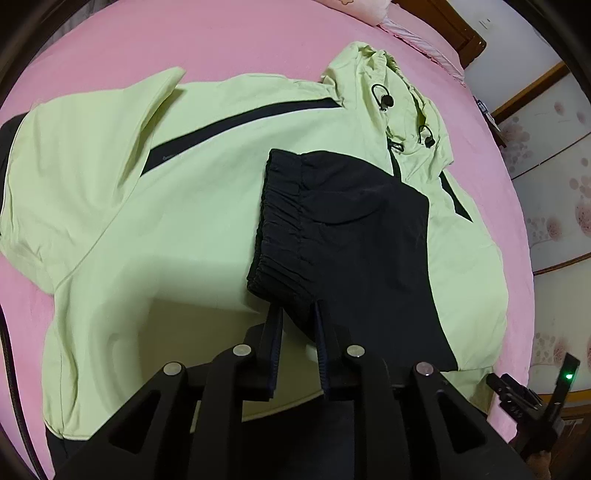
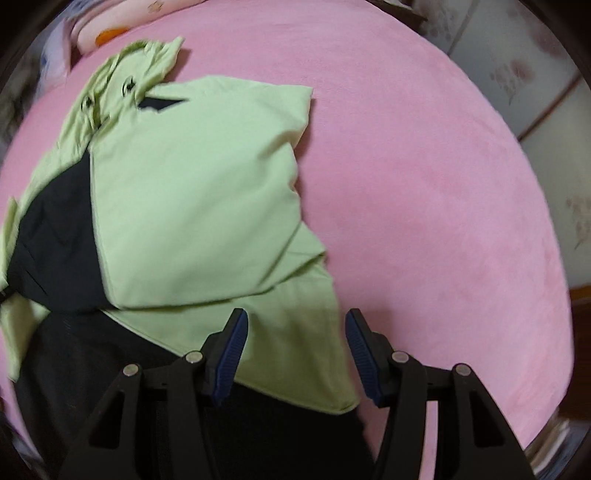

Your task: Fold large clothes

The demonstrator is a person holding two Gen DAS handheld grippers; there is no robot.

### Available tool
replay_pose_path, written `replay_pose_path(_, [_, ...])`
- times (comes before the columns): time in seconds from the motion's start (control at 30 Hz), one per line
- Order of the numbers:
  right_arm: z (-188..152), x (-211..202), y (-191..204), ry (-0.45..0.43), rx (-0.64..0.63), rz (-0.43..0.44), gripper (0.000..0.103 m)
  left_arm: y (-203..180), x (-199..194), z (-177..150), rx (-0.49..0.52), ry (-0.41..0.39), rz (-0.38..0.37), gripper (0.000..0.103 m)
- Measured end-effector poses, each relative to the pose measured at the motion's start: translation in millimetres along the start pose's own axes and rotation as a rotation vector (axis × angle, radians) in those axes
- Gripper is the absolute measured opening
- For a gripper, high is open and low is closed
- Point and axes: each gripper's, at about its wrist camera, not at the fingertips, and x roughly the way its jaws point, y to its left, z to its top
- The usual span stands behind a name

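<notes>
A light green hooded jacket (image 1: 155,206) with black stripes lies spread on the pink bed (image 1: 221,44). Its hood (image 1: 388,85) points to the far right. My left gripper (image 1: 297,314) is shut on the black sleeve cuff (image 1: 284,236) and holds the black sleeve (image 1: 369,258) over the jacket's chest. In the right wrist view the jacket (image 2: 192,206) lies to the left with a sleeve folded across it, black panel (image 2: 59,236) at the left. My right gripper (image 2: 295,332) is open, hovering over the jacket's lower right hem (image 2: 306,354), holding nothing.
A pillow (image 1: 365,9) lies at the head of the bed, and it shows in the right wrist view (image 2: 107,26). A wooden bed frame (image 1: 454,26) and patterned wall panels (image 1: 554,192) stand to the right. The right gripper's body (image 1: 528,402) shows at the lower right.
</notes>
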Motion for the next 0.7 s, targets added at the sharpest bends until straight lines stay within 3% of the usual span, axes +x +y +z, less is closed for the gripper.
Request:
replay_pose_path(0.1, [2.5, 9.3, 5.8, -0.026, -0.057, -0.047, 0.055, -1.6, 3.4, 7.3, 0.011, -0.001, 0.0, 0.015])
replay_pose_path(0.23, [19.6, 17.9, 4.4, -0.097, -0.032, -0.062, 0.055, 8.7, -3.0, 5.5, 0.016, -0.016, -0.008, 0.015])
replay_pose_path(0.3, [29.8, 24.8, -3.5, -0.126, 0.024, -0.08, 0.055, 3.3, 0.5, 2.7, 0.021, -0.024, -0.007, 0.016])
replay_pose_path(0.37, [32.7, 34.0, -21.3, -0.111, 0.143, -0.095, 0.052, -3.5, 8.7, -2.0, 0.043, -0.017, 0.01, 0.023])
replay_pose_path(0.47, [25.0, 46.1, -42.0, -0.065, 0.257, -0.048, 0.049, -4.1, 28.5, -11.5, 0.052, 0.025, 0.09, 0.023])
replay_pose_path(0.6, [20.1, 38.4, -43.4, -0.016, 0.19, -0.038, 0.049, 3.6, 19.0, -11.9, 0.021, 0.019, 0.069, 0.023])
replay_pose_path(0.7, [13.3, 17.0, -54.3, -0.02, 0.193, 0.062, 0.05, 11.1, 2.5, -6.3, 0.04, -0.013, 0.094, 0.025])
